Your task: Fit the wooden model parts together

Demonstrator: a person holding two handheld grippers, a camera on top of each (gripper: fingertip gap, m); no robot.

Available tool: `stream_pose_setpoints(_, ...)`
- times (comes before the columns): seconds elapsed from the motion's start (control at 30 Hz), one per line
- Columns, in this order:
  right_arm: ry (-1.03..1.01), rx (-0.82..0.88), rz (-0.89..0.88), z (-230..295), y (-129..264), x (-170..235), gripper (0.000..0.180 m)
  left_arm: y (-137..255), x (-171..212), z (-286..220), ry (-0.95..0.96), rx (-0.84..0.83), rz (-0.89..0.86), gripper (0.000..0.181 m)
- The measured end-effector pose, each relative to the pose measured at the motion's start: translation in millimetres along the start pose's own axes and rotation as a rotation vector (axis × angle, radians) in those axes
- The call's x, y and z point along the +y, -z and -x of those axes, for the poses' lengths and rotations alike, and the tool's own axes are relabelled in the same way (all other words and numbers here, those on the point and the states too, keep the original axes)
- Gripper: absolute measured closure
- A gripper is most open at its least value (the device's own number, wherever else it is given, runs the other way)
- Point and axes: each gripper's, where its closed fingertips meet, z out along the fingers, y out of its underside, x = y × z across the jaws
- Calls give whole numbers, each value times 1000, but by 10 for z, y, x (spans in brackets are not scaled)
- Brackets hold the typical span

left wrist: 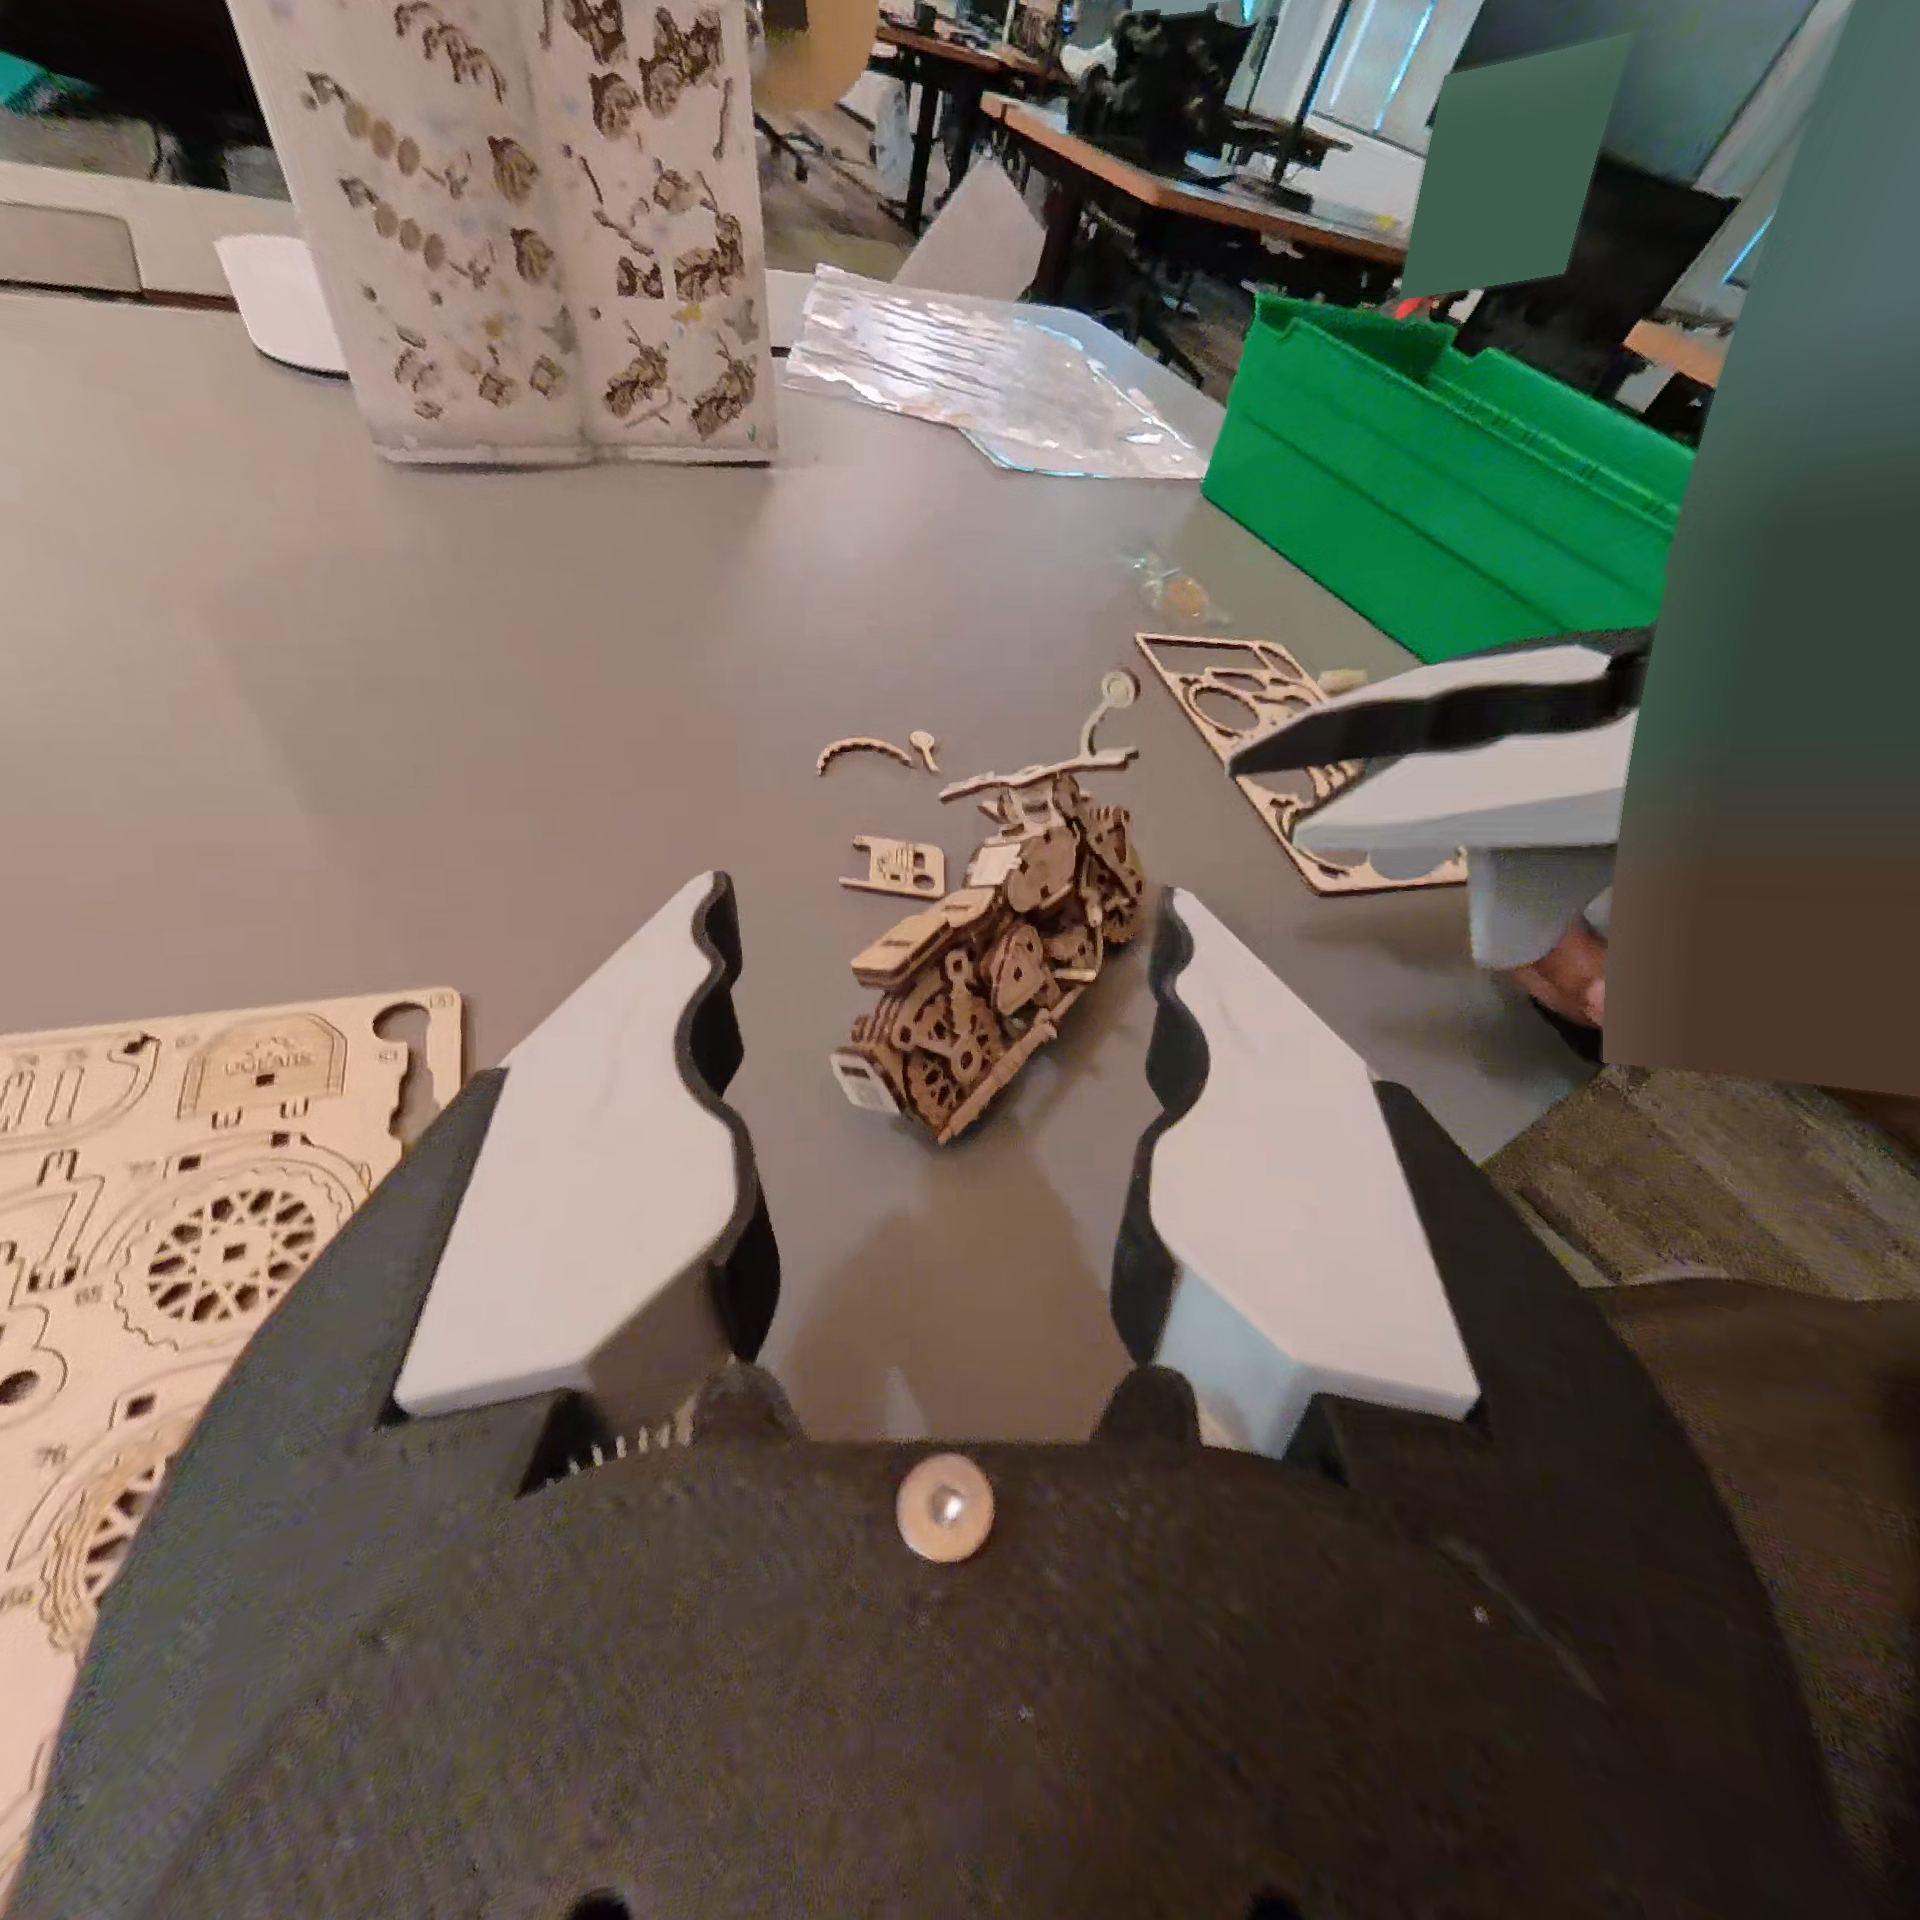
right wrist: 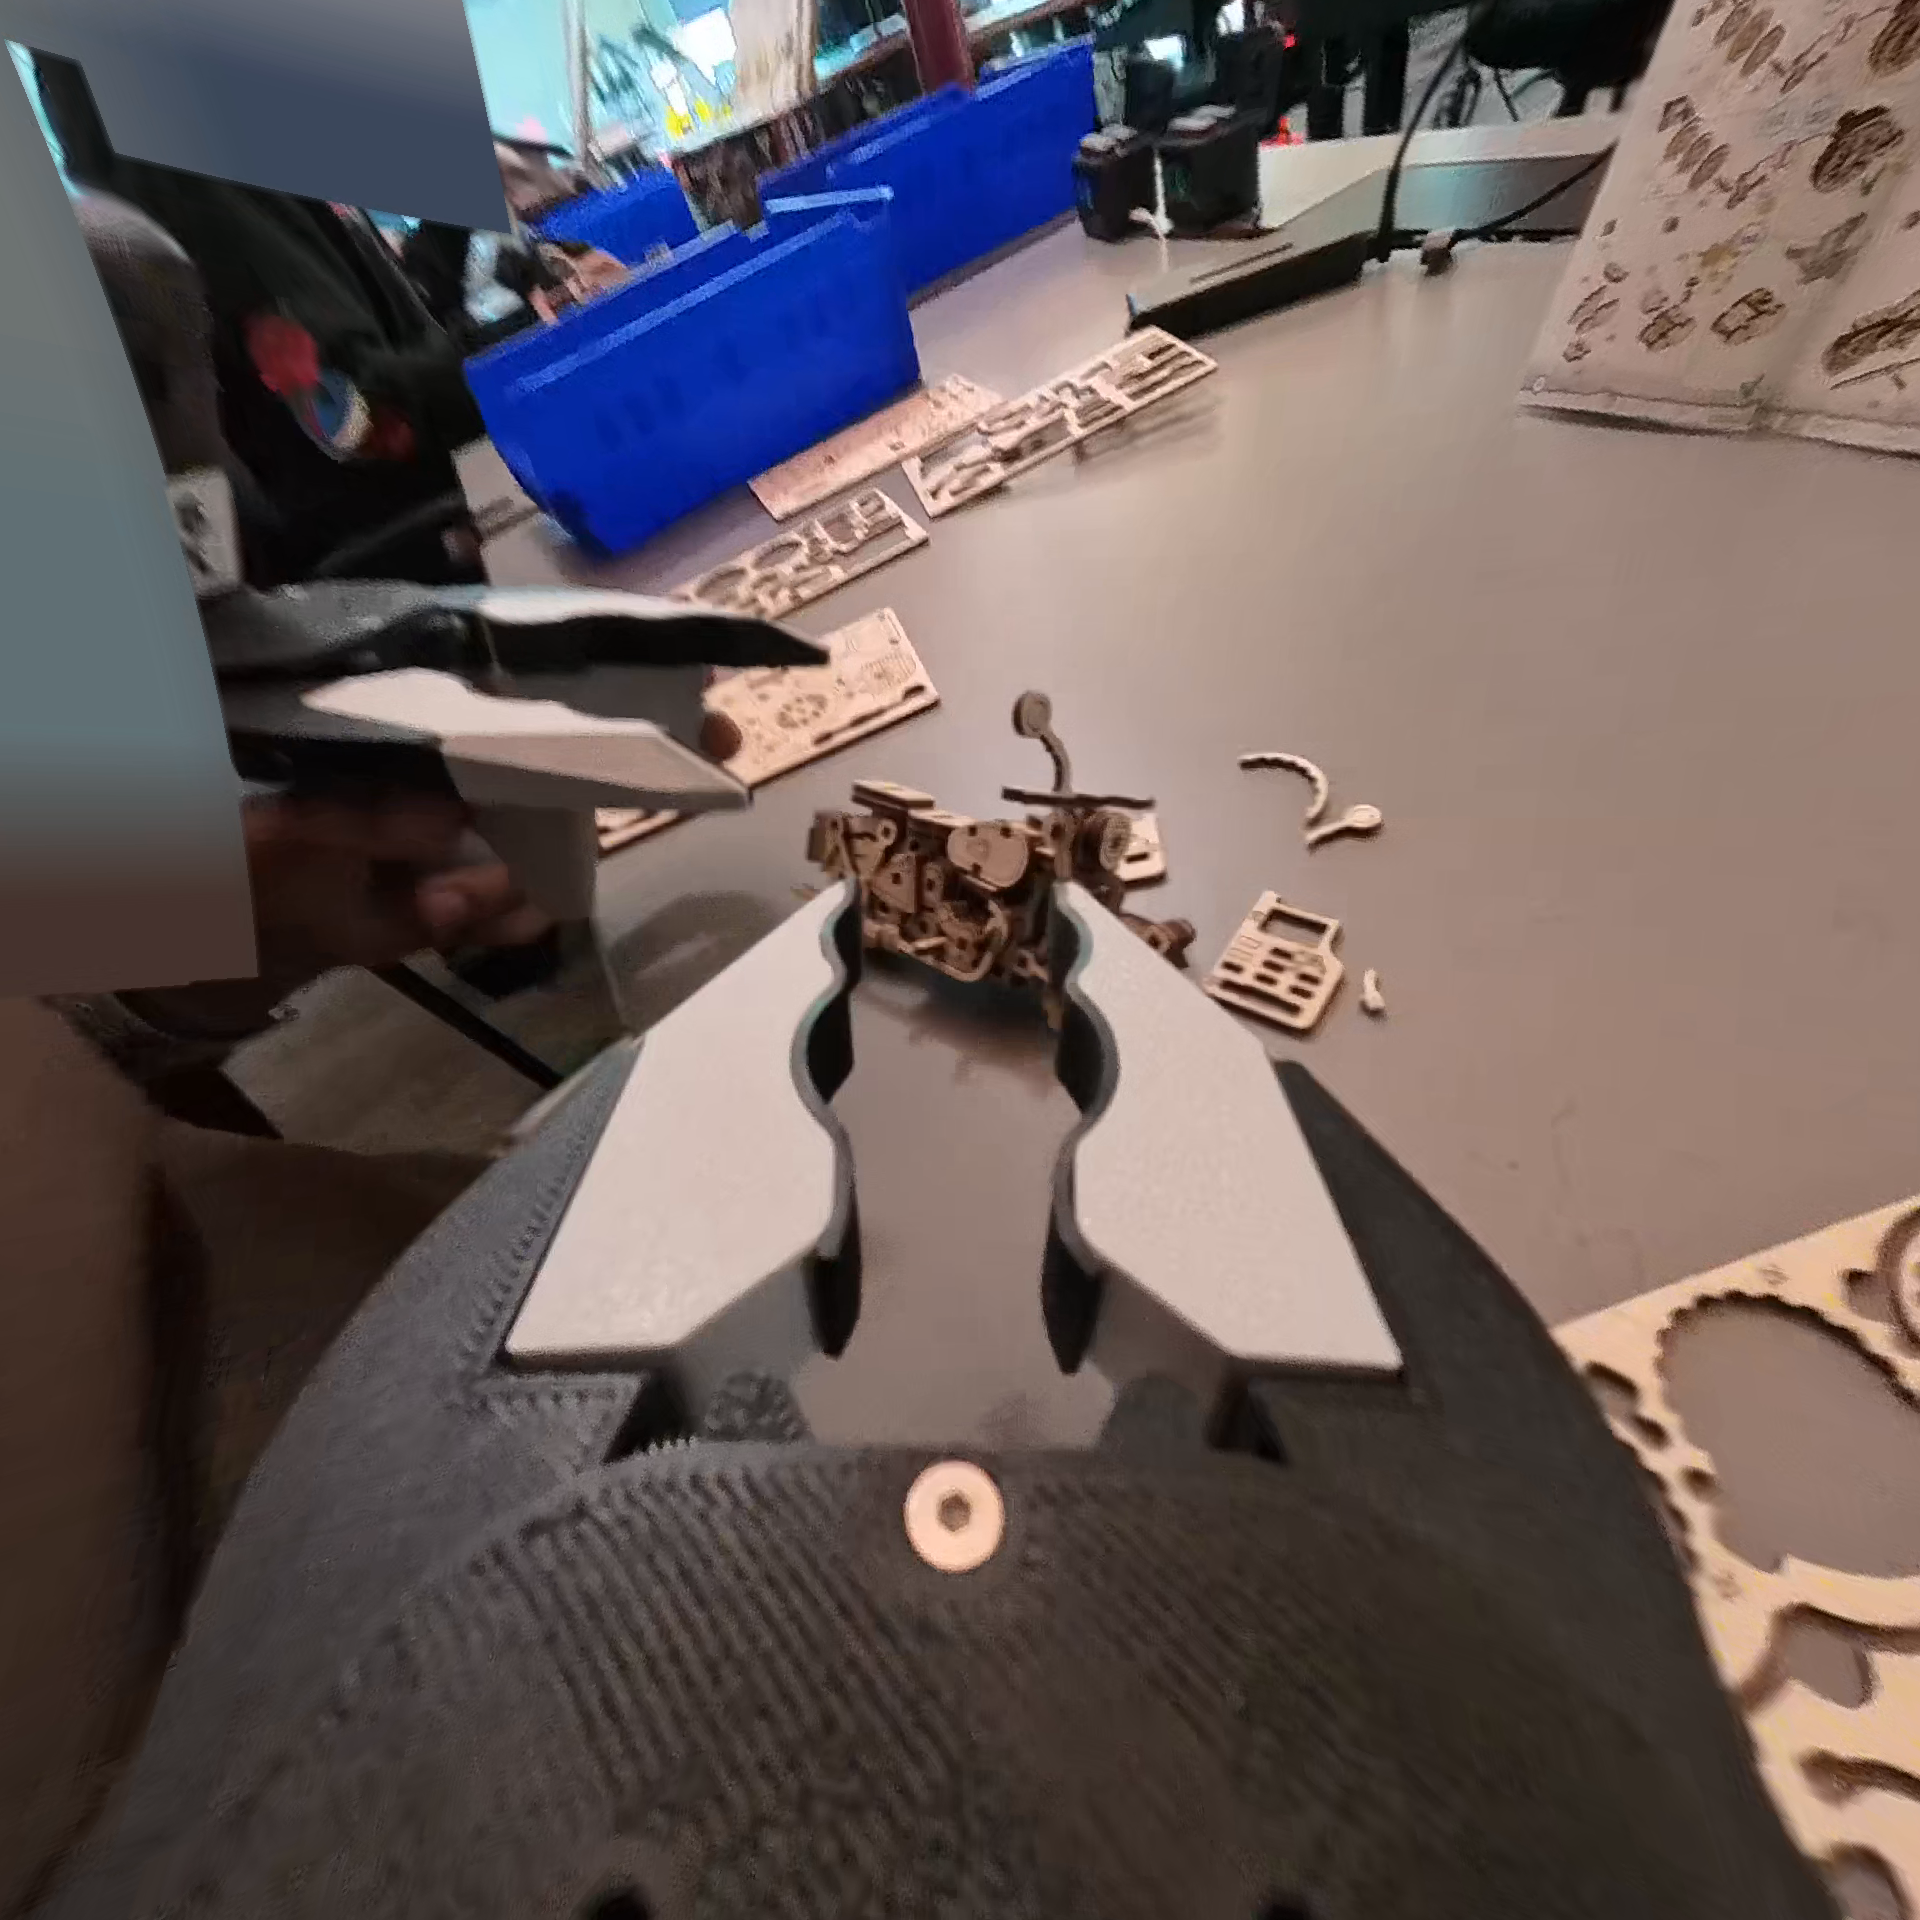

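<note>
wooden motorcycle model [left wrist: 1003, 956] on the grey table [left wrist: 416, 675], between our two grippers | left gripper [left wrist: 940, 914]: fingers apart, empty, just short of the model | right gripper [right wrist: 956, 925]: fingers apart (tips flank the model; contact unclear) | loose parts: curved piece [left wrist: 862, 750], slotted panel [right wrist: 1276, 960] | punched sheet [left wrist: 1288, 758] beyond

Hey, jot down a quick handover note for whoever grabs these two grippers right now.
Left gripper: open, empty, aimed at the half-built wooden motorcycle model on the grey table.
Right gripper: open, empty, its tips near the model's side.
Loose beside it: curved toothed wooden strip, small wooden grille panel.
Done: body largely assembled.
Left: fit the loose pieces; more parts sit in the wooden sheet.
</note>
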Motion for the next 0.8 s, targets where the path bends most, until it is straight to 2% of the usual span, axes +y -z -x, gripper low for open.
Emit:
stream_pose_setpoints(0.27,51,-1,11,-93,-197,-45,149,-292,-142,42,60,68,-5,110)
stream_pose_setpoints(0.37,59,56,-19,-209,-146,-103,151,-251,-183,21,86,101,-35,111)
stream_pose_setpoints(0.53,-9,91,-72,-264,67,-150,149,-83,-242,28,17,90,-98,117)
stream_pose_setpoints(0.8,-104,89,-46,-369,47,-66,151,24,-292,141,155,134,-150,115)
